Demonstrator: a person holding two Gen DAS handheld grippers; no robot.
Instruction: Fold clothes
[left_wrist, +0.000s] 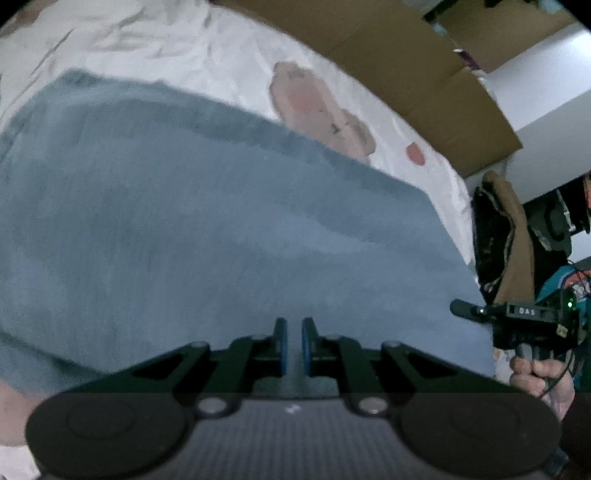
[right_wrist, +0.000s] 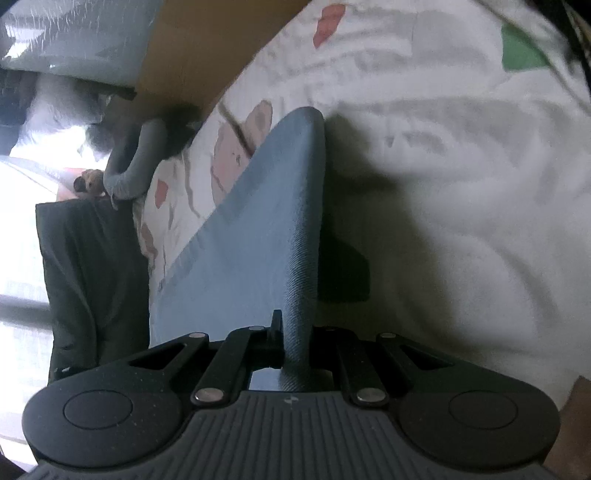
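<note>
A blue garment (left_wrist: 207, 221) lies spread over a white printed bedsheet (left_wrist: 221, 51). In the left wrist view my left gripper (left_wrist: 294, 341) sits at the garment's near edge, its blue pads (left_wrist: 282, 343) almost together with a thin strip of blue cloth between them. My right gripper (left_wrist: 460, 308) shows at the garment's right edge, held by a hand (left_wrist: 535, 373). In the right wrist view my right gripper (right_wrist: 295, 326) is shut on a raised fold of the blue garment (right_wrist: 280, 206). That fold runs away from the jaws as a ridge and hides the right finger.
Cardboard boxes (left_wrist: 406, 74) stand along the bed's far side, also seen as a cardboard box (right_wrist: 192, 48). Dark clothing (right_wrist: 92, 277) and a grey garment (right_wrist: 136, 158) hang at the bed's edge. A brown and dark pile (left_wrist: 509, 236) sits past the bedsheet (right_wrist: 461, 184).
</note>
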